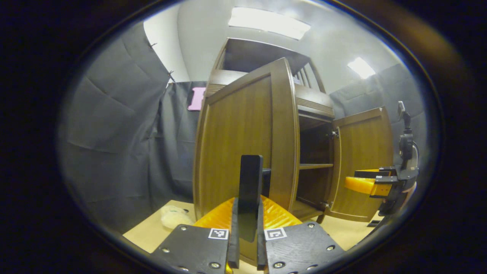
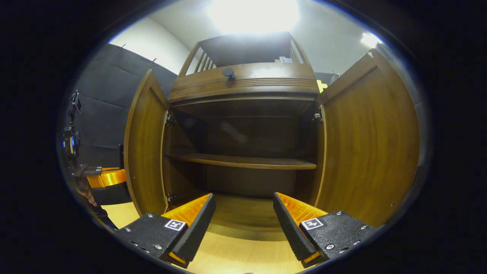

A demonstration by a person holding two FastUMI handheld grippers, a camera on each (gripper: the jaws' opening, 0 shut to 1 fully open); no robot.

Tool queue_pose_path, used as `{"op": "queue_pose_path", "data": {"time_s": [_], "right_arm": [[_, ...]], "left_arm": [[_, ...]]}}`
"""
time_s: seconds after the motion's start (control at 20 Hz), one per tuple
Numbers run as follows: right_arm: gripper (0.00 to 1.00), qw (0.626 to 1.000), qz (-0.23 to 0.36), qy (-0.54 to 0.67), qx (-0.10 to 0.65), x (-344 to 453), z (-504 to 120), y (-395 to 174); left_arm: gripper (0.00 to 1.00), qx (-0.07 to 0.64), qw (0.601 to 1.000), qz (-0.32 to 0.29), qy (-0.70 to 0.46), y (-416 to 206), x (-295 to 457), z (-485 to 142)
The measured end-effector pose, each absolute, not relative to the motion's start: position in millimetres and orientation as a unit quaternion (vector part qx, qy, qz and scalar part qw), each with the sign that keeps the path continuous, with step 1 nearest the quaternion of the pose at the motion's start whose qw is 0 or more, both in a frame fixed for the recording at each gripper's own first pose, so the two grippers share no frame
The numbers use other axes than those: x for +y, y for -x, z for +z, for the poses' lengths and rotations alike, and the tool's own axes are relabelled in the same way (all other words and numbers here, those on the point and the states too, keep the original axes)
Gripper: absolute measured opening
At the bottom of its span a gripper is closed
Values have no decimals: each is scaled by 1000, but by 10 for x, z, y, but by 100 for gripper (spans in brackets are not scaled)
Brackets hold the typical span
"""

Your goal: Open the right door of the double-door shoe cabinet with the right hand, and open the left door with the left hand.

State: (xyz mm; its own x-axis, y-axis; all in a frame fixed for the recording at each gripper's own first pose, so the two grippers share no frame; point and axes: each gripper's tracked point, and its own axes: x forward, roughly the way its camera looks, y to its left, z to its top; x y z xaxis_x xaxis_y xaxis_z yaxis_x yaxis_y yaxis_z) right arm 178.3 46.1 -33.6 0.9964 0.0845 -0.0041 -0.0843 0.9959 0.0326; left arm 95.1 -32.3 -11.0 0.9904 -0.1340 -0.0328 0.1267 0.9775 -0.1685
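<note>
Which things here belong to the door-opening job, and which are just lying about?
Job: shoe cabinet, left door, its handle, right door, left gripper, right gripper.

Lying about: pale bundle on the floor.

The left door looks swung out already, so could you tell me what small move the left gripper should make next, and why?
Probably open the left gripper and draw it back: its fingers are closed on the handle of the left door, which stands wide open, as does the right door.
</note>
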Motion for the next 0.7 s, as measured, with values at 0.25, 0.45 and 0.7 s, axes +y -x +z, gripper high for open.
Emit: {"op": "queue_pose_path", "data": {"time_s": [0.25, 0.45, 0.7], "right_arm": [[94, 999, 43, -29, -3, 525, -348, -1713], [94, 999, 35, -29, 0, 574, -368, -1704], [94, 999, 17, -28, -9, 562, -324, -1705]], "left_arm": [[18, 28, 997, -4, 73, -1101, -252, -385], [17, 21, 997, 16, 76, -1155, -224, -457], [17, 28, 999, 4, 47, -1158, -274, -551]]}}
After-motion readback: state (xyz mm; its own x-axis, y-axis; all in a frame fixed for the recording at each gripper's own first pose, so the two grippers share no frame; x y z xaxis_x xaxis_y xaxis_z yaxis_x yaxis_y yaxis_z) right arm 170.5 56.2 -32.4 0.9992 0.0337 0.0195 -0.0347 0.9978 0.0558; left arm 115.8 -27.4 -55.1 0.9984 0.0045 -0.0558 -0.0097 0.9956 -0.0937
